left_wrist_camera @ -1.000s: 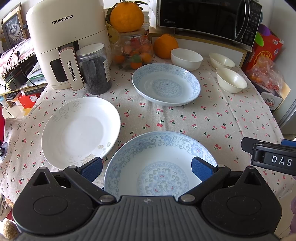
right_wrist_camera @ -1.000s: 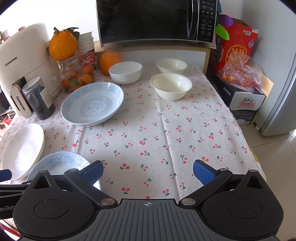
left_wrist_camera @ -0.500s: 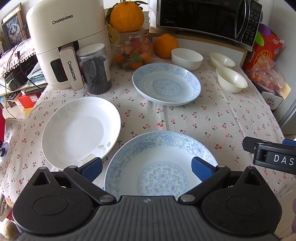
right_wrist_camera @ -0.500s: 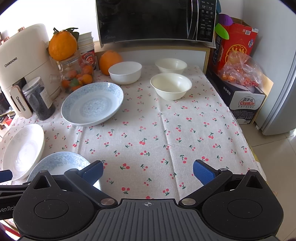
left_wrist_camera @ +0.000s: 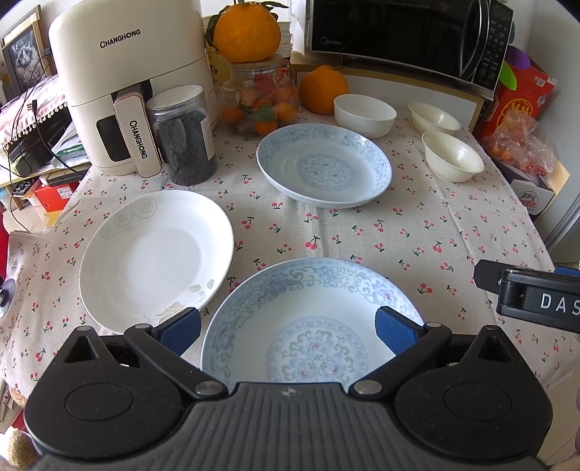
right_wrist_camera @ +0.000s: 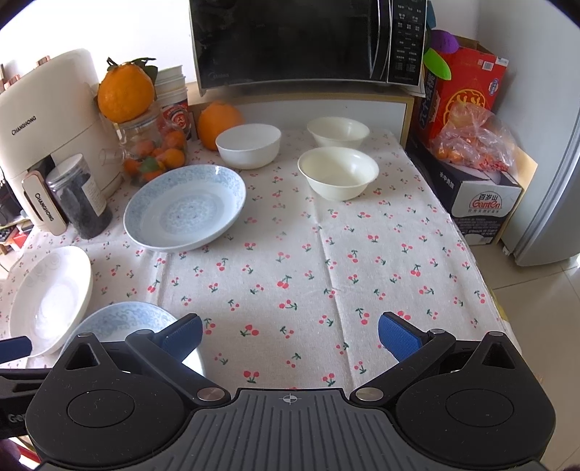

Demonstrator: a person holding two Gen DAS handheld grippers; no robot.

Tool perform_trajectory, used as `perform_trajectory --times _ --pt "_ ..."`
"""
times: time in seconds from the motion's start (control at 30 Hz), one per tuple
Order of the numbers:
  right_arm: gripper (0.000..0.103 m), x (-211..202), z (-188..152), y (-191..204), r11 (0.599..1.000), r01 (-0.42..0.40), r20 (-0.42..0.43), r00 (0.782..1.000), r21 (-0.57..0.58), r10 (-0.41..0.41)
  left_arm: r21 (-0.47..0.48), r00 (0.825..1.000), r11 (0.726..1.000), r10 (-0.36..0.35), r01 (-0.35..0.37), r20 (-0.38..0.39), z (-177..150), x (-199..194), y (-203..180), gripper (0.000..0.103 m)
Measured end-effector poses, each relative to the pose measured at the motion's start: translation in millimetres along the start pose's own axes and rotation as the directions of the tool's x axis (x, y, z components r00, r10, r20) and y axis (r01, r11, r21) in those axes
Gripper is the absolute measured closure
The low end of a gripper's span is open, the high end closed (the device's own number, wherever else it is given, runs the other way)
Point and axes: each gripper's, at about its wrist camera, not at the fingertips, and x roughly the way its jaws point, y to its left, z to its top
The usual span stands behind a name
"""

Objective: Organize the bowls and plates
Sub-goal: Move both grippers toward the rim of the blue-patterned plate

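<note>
Left gripper point(left_wrist_camera: 288, 328): fingers wide, holding nothing, above near blue-patterned plate point(left_wrist_camera: 311, 322). Right gripper point(right_wrist_camera: 290, 335): fingers wide, empty, over bare bench point(right_wrist_camera: 308, 275). No visible change over the last second; judged: sorting not begun. White plate point(left_wrist_camera: 156, 253) near left; second blue plate point(left_wrist_camera: 324, 165) mid-bench; three bowls point(right_wrist_camera: 339, 172) behind. Legible: "CHANGHONG" air fryer point(left_wrist_camera: 127, 72); "Midea" microwave point(left_wrist_camera: 406, 32).
</note>
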Motion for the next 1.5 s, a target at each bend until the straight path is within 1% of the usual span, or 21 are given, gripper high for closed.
perform_trajectory --times 0.4,0.83,0.97,1.13,1.5 --pt "0.000 -9.3 17.6 3.4 1.000 -0.017 0.002 1.000 0.022 0.017 0.002 1.000 1.000 0.004 -0.004 0.002 3.1 -1.8 -0.8 0.000" --pt "0.000 -12.8 38.6 11.3 0.999 -0.028 -0.007 1.000 -0.021 0.027 0.002 1.000 1.000 0.016 -0.016 0.000 12.8 -3.9 0.1 0.000" --pt "0.000 -10.7 45.4 13.0 0.999 -0.030 -0.007 1.000 -0.034 0.030 0.004 1.000 1.000 0.030 -0.030 0.004 18.5 -4.7 1.0 0.000" --pt "0.000 -7.9 53.4 17.6 0.997 -0.028 -0.003 1.000 -0.072 0.028 0.015 0.999 0.999 0.038 -0.038 -0.008 26.8 -3.3 1.2 0.000" --pt "0.000 9.8 71.6 21.1 0.995 -0.051 -0.011 0.999 -0.085 0.050 0.046 0.996 0.995 0.087 -0.087 -0.010 48.4 7.4 6.9 0.000"
